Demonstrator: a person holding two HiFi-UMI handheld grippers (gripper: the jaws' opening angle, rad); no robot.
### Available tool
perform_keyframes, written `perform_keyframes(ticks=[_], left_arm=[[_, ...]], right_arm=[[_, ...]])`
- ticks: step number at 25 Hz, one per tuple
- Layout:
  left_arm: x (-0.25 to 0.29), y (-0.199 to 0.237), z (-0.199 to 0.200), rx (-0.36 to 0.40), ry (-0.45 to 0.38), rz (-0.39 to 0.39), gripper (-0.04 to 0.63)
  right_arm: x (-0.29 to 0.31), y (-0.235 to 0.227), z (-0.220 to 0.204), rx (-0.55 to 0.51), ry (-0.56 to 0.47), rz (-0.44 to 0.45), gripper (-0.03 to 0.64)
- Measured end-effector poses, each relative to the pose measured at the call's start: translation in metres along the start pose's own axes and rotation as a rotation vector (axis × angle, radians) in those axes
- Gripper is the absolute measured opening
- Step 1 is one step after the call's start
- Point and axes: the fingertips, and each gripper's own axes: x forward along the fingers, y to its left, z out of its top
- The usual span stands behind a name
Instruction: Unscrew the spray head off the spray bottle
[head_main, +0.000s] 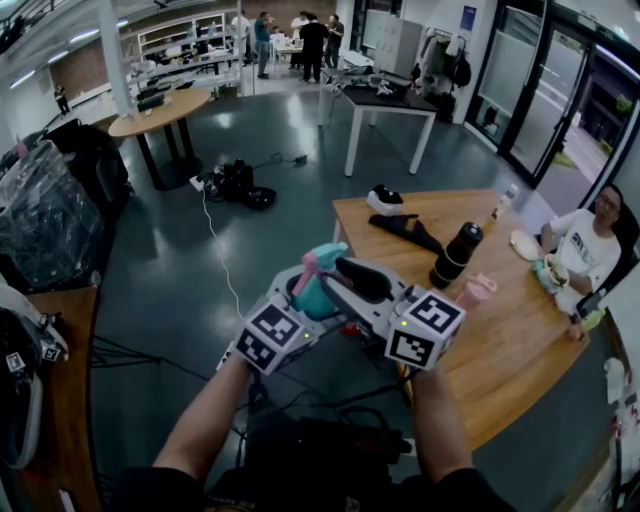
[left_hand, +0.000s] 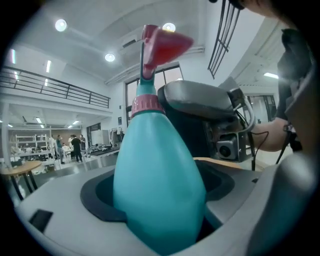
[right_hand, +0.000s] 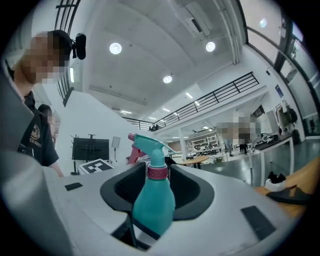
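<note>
Head view has both grippers up in front of the person, just off the edge of the wooden bench (head_main: 500, 350), with the spray bottle (head_main: 318, 292) in mid-air between them and resting on nothing. The left gripper (head_main: 300, 305) is the anchor: the left gripper view shows its jaws clamped on the fat lower body, I'd guess so the bottle can't spin when the top gets twisted. The right gripper (head_main: 347, 285) comes in from the opposite side. In the right gripper view its jaws are spread wide with the bottle's neck standing between them, pads not pressing, so it's got hold of nothing right now. To me it looks lined up to bite around the pink collar (right_hand: 157, 172). The bottle itself is teal, smooth and pear-shaped, tapering up to that pink ring. The spray head (right_hand: 150, 142) is teal on top with a pink trigger, and it's not off yet.
</note>
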Motion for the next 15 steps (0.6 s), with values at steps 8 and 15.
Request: perform_keyframes(ticks=[8, 15], left_arm=[[0.002, 0.002, -0.006, 0.015, 0.026, 0.028, 0.422], [-0.006, -0.022, 0.005, 0.010, -0.021, -0.148, 0.422]], right_arm=[[0.005, -0.002, -0.001, -0.025, -0.001, -0.028, 0.141], [-0.005, 0.012, 0.003, -0.058, 0.023, 0.145, 0.140]])
